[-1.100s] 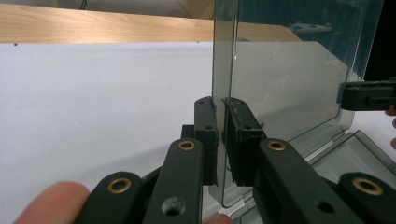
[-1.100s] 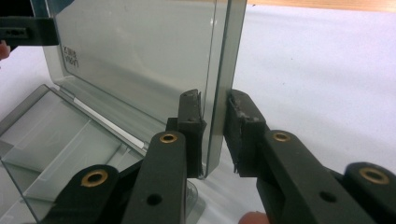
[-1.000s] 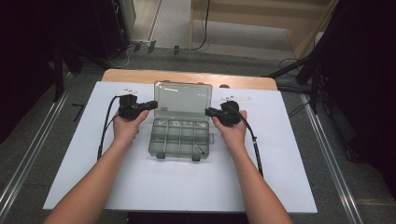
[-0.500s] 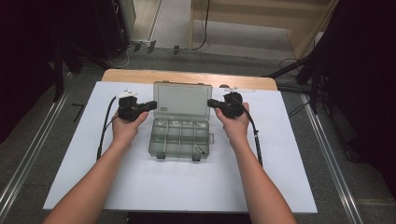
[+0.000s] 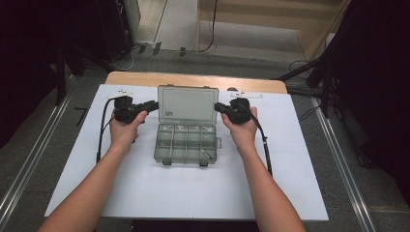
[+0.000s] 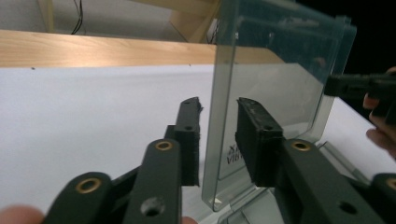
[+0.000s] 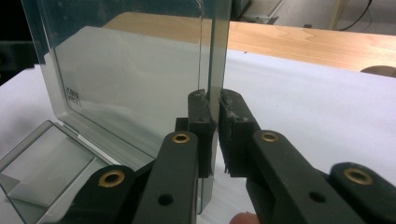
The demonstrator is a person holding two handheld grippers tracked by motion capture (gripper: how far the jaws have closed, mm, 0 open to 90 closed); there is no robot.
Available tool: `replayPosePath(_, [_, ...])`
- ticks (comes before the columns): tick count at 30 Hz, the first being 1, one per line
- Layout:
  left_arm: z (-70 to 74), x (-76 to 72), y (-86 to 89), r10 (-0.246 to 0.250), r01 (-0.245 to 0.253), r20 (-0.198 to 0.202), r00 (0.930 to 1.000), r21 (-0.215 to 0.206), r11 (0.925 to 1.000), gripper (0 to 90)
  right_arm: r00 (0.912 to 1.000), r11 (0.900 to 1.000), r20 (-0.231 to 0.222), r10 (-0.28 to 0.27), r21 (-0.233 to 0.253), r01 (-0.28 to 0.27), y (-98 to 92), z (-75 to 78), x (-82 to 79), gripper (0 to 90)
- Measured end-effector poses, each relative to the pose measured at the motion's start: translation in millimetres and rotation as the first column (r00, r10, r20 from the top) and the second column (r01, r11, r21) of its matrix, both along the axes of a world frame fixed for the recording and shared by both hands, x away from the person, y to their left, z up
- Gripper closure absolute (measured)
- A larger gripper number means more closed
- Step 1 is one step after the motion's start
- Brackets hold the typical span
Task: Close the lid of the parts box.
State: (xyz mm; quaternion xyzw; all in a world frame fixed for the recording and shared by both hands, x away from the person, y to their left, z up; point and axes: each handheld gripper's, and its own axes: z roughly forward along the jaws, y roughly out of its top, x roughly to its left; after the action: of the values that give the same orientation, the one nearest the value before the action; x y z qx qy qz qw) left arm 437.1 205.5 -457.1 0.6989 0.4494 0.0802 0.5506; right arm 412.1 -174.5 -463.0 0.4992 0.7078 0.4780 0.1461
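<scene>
Nearest the person, the tray of the clear plastic organizer box (image 5: 185, 143) sits flat on the white bench (image 5: 145, 193), its small compartments open to the high view, two latch tabs at its near edge; what lies in the cells is too small to tell. Just behind the tray, the lid (image 5: 187, 104) stands about upright on its rear hinge, and each hand has brought a gripper to one side edge of it. The left gripper (image 6: 217, 135) straddles its edge with the jaws standing apart, a gap on either side of the plastic, so it has hold of nothing. The right gripper (image 7: 212, 123) has its jaws nearly closed around the opposite edge, pads at or almost at the plastic; whether it truly pinches I cannot tell. The box looks light, and the lid thin, stiff, smooth and probably slippery, likely to flex or crack at the hinge if twisted. The thicker rim along the side edges seems the sound place to hold, both sides pressed evenly. Beyond the lid runs the bench's wooden far edge (image 5: 145, 79).
</scene>
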Motion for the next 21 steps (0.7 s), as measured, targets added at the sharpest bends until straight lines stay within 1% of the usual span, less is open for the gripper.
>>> replayPosePath(2, [1.4,3.6,2.1,0.017,-0.017,-0.023,0.9996,-0.015,0.9997,80.1,1.0000,1.000,0.009,-0.001,0.003,0.001,0.4,-0.9,-0.8,85.4])
replayPosePath(5, [2.3,10.9,1.4,0.036,-0.037,-0.051,0.9980,-0.012,0.9993,89.0,0.9998,1.000,0.019,-0.003,-0.002,0.004,1.2,-1.0,-1.5,85.4])
replayPosePath(9, [2.4,21.0,-3.2,0.047,-0.048,-0.078,0.9959,-0.015,0.9987,90.0,0.9990,1.000,0.044,-0.002,-0.022,0.003,3.5,-0.6,-3.5,85.4])
replayPosePath(11, [2.5,25.0,-4.7,0.053,-0.055,-0.082,0.9952,-0.018,0.9983,90.0,0.9988,1.000,0.049,-0.003,-0.027,0.004,3.9,-0.6,-4.1,85.4])
replayPosePath(12, [2.7,28.5,-6.1,0.053,-0.055,-0.092,0.9943,-0.024,0.9982,90.0,0.9987,1.000,0.051,-0.003,-0.027,0.004,3.9,-0.7,-4.3,85.3])
replayPosePath(14, [3.6,31.9,-8.0,0.051,-0.053,-0.094,0.9942,-0.014,0.9985,90.0,0.9983,1.000,0.059,-0.002,-0.029,0.003,4.4,-0.8,-5.2,85.3])
replayPosePath(15, [4.2,33.2,-9.6,0.055,-0.057,-0.092,0.9942,-0.017,0.9982,90.0,0.9979,1.000,0.064,-0.001,-0.031,0.003,4.4,-1.1,-5.5,85.3])
replayPosePath(18, [6.0,38.0,-12.3,0.033,-0.037,-0.110,0.9934,-0.037,0.9986,90.0,0.9970,1.000,0.077,0.000,-0.029,0.003,4.2,-2.5,-6.2,85.3])
replayPosePath(21, [7.3,42.0,-14.6,0.022,-0.026,-0.121,0.9924,-0.035,0.9991,90.0,0.9962,1.000,0.087,-0.001,-0.025,0.003,3.9,-3.8,-7.0,85.3])
